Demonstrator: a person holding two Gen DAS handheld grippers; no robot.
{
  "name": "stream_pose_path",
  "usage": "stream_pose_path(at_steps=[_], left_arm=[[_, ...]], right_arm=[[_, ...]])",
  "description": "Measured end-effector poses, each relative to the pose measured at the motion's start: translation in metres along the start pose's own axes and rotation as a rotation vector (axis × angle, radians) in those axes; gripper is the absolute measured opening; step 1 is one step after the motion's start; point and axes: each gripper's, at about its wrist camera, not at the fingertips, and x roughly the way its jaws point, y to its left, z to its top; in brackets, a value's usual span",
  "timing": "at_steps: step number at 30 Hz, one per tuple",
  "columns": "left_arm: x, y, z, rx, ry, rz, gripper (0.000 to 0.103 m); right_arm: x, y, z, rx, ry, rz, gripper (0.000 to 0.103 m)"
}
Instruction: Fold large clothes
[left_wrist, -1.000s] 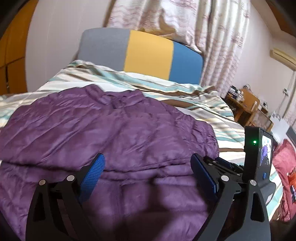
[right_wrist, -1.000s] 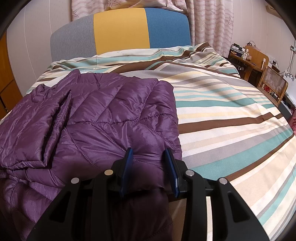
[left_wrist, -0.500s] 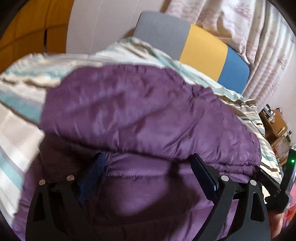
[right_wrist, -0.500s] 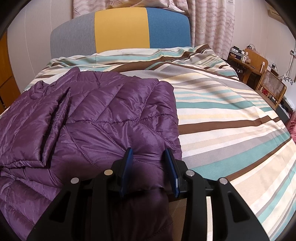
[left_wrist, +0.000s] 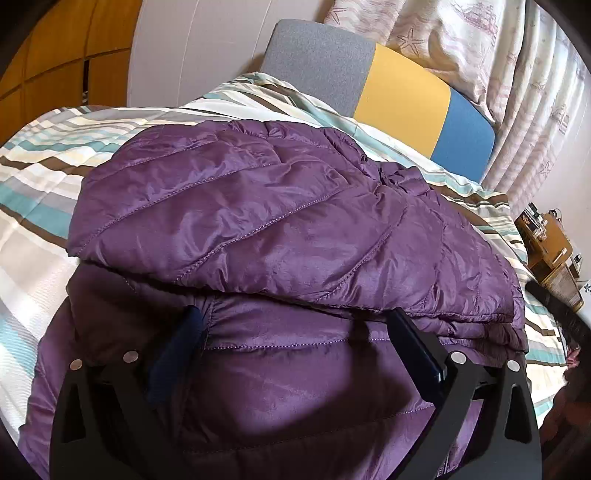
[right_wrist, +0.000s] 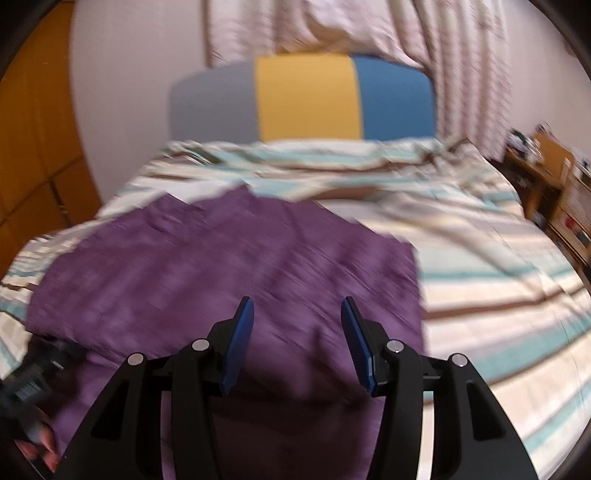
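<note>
A purple quilted jacket lies folded on the striped bed, its upper layer doubled over the lower one. My left gripper hovers low over the near layer. Its jaws are opening and stand wide; fabric lies under and between the fingers, but the pads do not press on it. In the blurred right wrist view, my right gripper is raised above the jacket. Its jaws are opening too, with nothing between them.
A grey, yellow and blue headboard and curtains stand behind the bed. Wooden furniture lines the right side, and an orange wardrobe the left. Striped bedding lies bare to the right of the jacket. A hand shows at the lower left.
My right gripper let go of the jacket's near edge, opened and rose. The left gripper swung left over the jacket, then held still, and its jaws widened a little.
</note>
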Motion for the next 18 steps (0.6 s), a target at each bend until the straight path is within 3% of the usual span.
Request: stream_pose_path(at_steps=[3,6,11,18], left_arm=[[0.000,0.001,0.000,-0.003,-0.001,-0.004,0.099],[0.000,0.001,0.000,-0.002,0.000,-0.003,0.099],[0.001,0.001,-0.001,-0.002,0.001,-0.004,0.100],[-0.013,0.004,0.001,-0.027,-0.027,-0.014,0.099]], right_arm=[[0.014,0.027,0.012,-0.052,0.001,0.051,0.045],[0.040,0.039,0.011,-0.075,0.057,0.057,0.037],[0.077,0.033,-0.010,-0.050,0.150,0.001,0.037],[0.085,0.033,-0.020,-0.081,0.154,-0.034,0.039]])
